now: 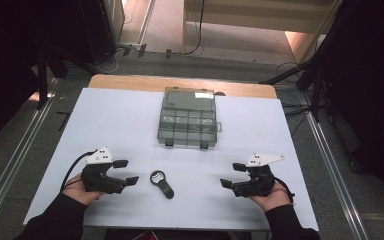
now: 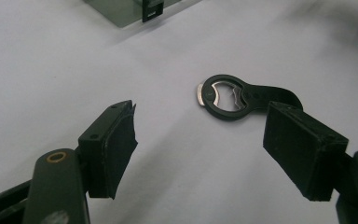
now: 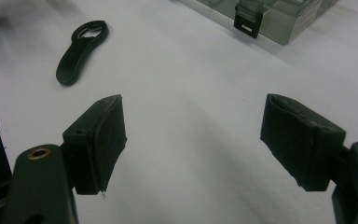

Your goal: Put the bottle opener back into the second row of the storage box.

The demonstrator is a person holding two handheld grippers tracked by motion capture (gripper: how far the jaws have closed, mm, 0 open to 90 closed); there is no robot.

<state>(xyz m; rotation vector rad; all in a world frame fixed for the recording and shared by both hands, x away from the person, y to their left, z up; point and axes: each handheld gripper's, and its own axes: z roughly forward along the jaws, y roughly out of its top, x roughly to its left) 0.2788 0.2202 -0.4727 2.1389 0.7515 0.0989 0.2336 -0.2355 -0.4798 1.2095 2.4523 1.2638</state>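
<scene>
A black bottle opener [image 1: 161, 183] lies flat on the white table top, between the two hands. In the left gripper view the bottle opener [image 2: 233, 97] has its ring end toward the middle, just beyond the right jaw. My left gripper [image 1: 125, 171] rests at the table's front left, open and empty, pointing toward the opener. Over at the front right, my right gripper [image 1: 233, 175] is open too, with bare table between its jaws. The right gripper view shows the opener [image 3: 80, 50] far off at upper left.
A clear grey compartment box [image 1: 187, 119] with a shut lid and two black latches sits at the table's middle back; the same box [image 3: 279, 18] edges the right gripper view. The white table top [image 1: 280, 130] ends at a wooden edge behind.
</scene>
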